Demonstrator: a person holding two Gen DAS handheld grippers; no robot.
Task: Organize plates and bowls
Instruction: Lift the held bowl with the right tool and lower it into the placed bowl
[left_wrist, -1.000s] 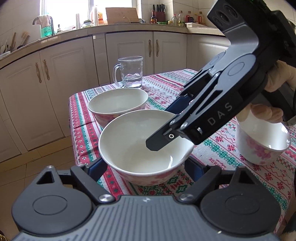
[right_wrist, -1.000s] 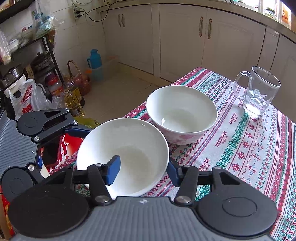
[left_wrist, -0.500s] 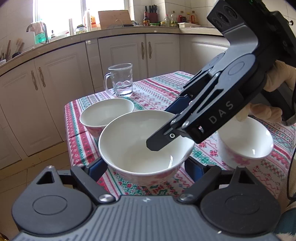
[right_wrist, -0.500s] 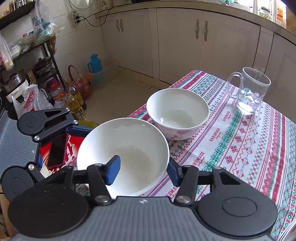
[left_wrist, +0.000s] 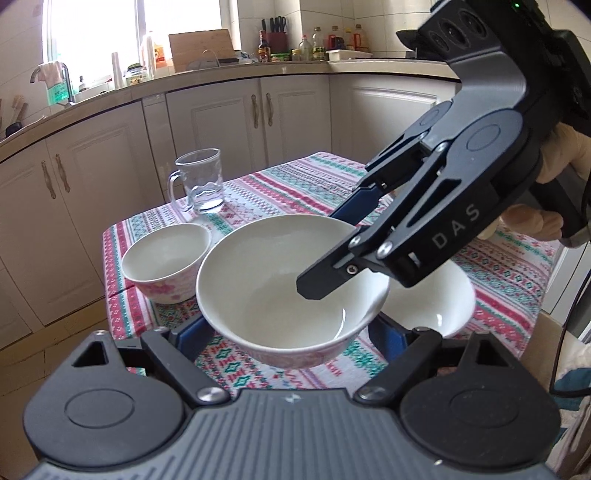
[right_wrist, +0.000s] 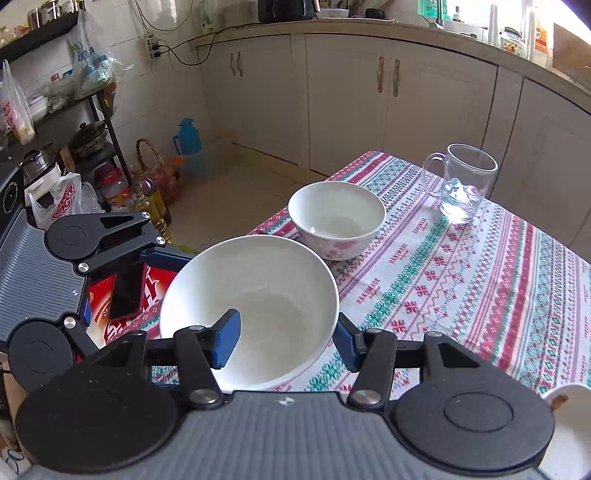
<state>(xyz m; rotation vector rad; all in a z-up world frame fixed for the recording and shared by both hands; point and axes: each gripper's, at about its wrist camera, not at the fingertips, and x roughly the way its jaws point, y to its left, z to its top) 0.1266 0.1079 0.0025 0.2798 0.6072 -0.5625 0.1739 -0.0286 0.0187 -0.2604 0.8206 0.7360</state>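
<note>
A large white bowl (left_wrist: 273, 295) with a pink floral outside is lifted above the table. My right gripper (right_wrist: 286, 338) is shut on its rim, one finger inside and one outside; it shows in the left wrist view (left_wrist: 343, 254) too. My left gripper (left_wrist: 291, 332) sits around the bowl's base, its jaws wide on either side, and shows in the right wrist view (right_wrist: 122, 266). A second bowl (left_wrist: 166, 262) stands on the table at left, also in the right wrist view (right_wrist: 336, 218). A third bowl (left_wrist: 439, 306) sits behind the held one at right.
A glass mug (left_wrist: 201, 182) with a little water stands at the far corner of the patterned tablecloth (right_wrist: 461, 273). White cabinets (left_wrist: 92, 206) run beyond the table. Bottles, bags and a basket (right_wrist: 151, 177) crowd the floor on the left.
The held bowl and both grippers have risen and pulled back from the table. The second bowl and the mug look smaller and farther; the third bowl has slid behind the held one.
</note>
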